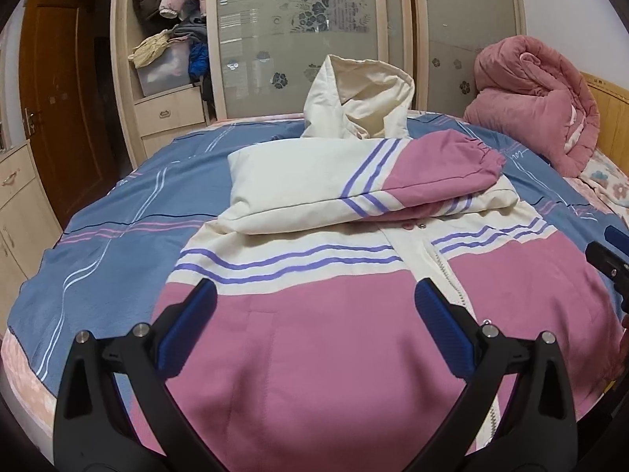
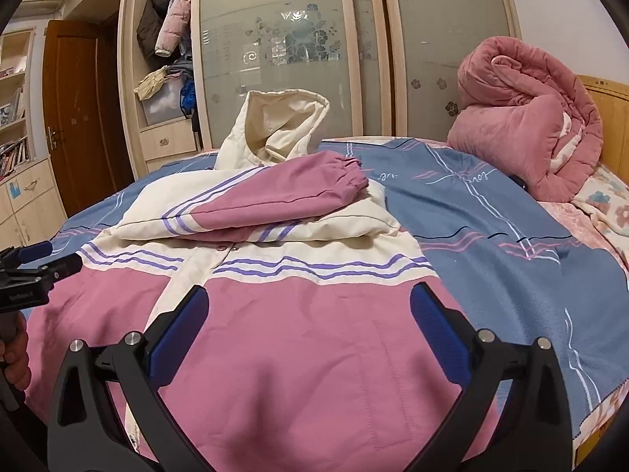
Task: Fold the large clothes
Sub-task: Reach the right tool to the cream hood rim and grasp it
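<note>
A pink, cream and purple-striped jacket (image 1: 314,314) lies front-up on the bed (image 1: 98,236), which is covered by a blue sheet with pink and white lines. Both sleeves are crossed over its chest, the upper sleeve (image 1: 432,165) ending in a gathered pink cuff, and the cream hood (image 1: 361,98) stands up at the far end towards the wardrobe.

The left gripper (image 1: 314,306) hovers over the pink lower body of the jacket, its blue-padded fingers (image 1: 188,330) spread wide with nothing between them; the zip line runs just beside its right-hand finger. The right gripper (image 2: 308,310) hangs likewise over the pink lower panel on the other side of the zip, jaws wide apart and holding nothing. Whether either touches the cloth cannot be told.

The left wrist view shows the tip of the right gripper at its right edge, and more of the sheet on the left side of the bed. The right wrist view shows the left gripper (image 2: 39,267) at its left edge with part of the hand (image 2: 15,358) that holds it, a bookshelf (image 2: 13,118) beside the brown door (image 2: 74,118), and a wider stretch of sheet on the right side of the jacket. Both views show the rolled pink quilt (image 2: 526,118) by the wooden headboard and the wardrobe (image 2: 275,59) with frosted floral doors.
</note>
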{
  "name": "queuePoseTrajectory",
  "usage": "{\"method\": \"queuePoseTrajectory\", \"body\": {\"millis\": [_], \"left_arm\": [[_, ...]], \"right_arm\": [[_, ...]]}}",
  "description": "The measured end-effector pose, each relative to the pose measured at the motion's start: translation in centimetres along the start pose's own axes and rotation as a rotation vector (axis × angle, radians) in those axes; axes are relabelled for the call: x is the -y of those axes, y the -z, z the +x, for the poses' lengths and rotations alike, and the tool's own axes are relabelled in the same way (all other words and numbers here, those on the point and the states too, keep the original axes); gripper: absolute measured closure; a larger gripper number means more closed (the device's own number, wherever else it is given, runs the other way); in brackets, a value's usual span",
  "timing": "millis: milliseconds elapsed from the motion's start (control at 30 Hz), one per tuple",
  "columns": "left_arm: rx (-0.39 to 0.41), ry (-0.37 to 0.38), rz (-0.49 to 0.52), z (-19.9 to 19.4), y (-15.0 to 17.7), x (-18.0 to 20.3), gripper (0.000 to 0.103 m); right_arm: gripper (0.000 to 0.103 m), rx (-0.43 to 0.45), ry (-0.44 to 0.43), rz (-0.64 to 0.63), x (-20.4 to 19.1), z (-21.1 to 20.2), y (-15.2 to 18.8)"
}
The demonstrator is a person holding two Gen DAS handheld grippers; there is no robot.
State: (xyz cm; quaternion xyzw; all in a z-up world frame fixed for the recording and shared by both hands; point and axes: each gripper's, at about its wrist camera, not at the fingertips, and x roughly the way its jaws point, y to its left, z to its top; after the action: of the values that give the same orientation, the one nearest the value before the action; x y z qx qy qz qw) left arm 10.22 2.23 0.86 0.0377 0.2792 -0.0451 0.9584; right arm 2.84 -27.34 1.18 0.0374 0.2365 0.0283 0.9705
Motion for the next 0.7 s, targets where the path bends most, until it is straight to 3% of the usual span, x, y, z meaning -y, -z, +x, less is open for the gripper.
{"method": "queuePoseTrajectory", "body": {"millis": [500,567,633,700], "left_arm": [[-0.003,0.017,-0.012,0.6,-1.2,-0.4,0.002],[-0.016,0.021,-0.032,1.1,-1.4,-0.9,0.002],[-0.025,0.025,-0.043,1.5,-1.6,-1.3,0.002],[-0.028,0.025,-0.057,1.8,-1.9,-1.7,0.002]], "right_arm": [[0.003,-0.037,-0.024,0.018,-0.1,1.8,-0.1],[0.022,-0.049,-0.034,0.021,-0.3,2.5,-1.1],[0.033,-0.073,-0.04,0.007,-0.8,3.7,-3.1],[0.036,-0.095,-0.049,-0.025,-1.9,5.6,-6.2]]}}
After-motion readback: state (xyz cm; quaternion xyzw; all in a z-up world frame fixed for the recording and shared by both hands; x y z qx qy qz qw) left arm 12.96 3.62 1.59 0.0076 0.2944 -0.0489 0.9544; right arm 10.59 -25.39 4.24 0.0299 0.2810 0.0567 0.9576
